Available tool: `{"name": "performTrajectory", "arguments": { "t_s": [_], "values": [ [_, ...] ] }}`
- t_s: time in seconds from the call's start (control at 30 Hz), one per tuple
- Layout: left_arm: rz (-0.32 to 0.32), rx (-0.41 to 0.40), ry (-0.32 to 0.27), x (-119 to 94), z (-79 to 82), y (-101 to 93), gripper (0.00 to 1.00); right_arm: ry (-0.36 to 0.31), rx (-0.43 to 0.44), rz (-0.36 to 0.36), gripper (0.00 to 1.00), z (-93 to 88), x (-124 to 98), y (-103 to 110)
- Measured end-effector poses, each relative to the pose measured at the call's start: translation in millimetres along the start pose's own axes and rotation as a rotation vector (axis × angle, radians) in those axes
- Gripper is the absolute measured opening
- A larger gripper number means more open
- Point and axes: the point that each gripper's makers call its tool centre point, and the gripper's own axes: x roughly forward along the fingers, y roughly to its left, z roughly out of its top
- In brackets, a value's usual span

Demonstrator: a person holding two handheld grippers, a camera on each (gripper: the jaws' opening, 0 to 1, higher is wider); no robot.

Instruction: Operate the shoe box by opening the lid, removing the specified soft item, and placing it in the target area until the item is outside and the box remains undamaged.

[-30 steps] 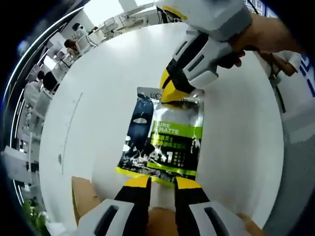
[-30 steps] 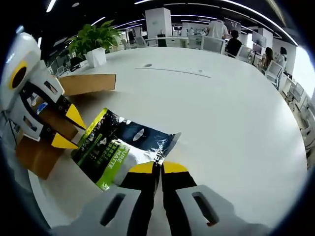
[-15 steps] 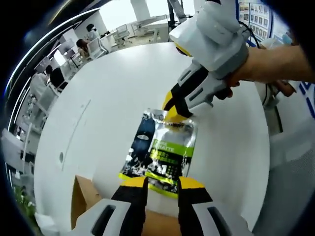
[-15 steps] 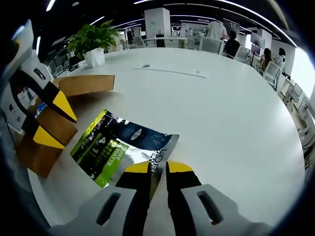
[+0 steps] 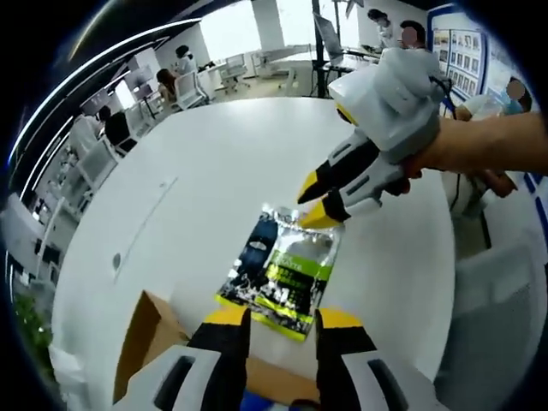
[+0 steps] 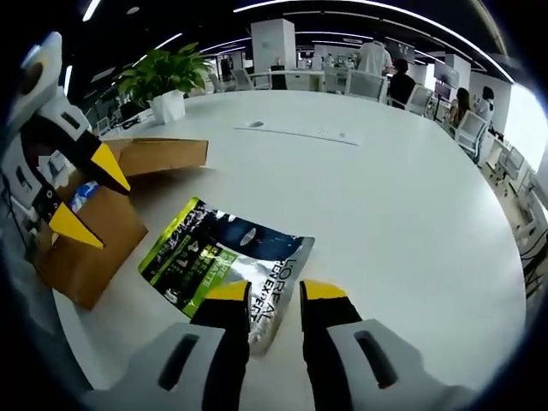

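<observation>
A silver, green and black soft pouch [image 5: 278, 270] lies flat on the round white table [image 5: 197, 180], just beyond the open brown shoe box [image 5: 144, 330]. My left gripper [image 5: 282, 321] is open, held above the box's edge with nothing between its jaws. My right gripper [image 5: 321, 199] hovers open just past the pouch's far end, apart from it. In the right gripper view the pouch [image 6: 224, 255] lies just ahead of my open right gripper [image 6: 276, 291], the box [image 6: 90, 235] sits to its left, and the left gripper [image 6: 87, 197] hangs over the box.
The box's lid flap [image 6: 163, 154] stands open behind it. A potted plant [image 6: 167, 73] is at the table's far edge. Office chairs and people [image 5: 180, 64] ring the table. A person's hand [image 5: 479, 145] holds the right gripper.
My right gripper has opened, let go of the pouch's end and drawn back a little. The left gripper has pulled back over the box. The pouch now lies free on the table.
</observation>
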Motion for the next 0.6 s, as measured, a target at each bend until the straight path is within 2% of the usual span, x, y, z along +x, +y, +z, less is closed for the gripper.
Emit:
{"name": "performTrajectory", "arguments": {
  "t_s": [0.27, 0.6],
  "values": [
    [-0.011, -0.07, -0.069, -17, 1.3, -1.0, 0.33, -0.009, -0.006, -0.007, 0.3, 5.7, -21, 6],
    [0.011, -0.122, -0.103, -42, -13.8, 4.5, 0.33, -0.032, -0.051, -0.008, 0.34, 16.2, -42, 18]
  ]
}}
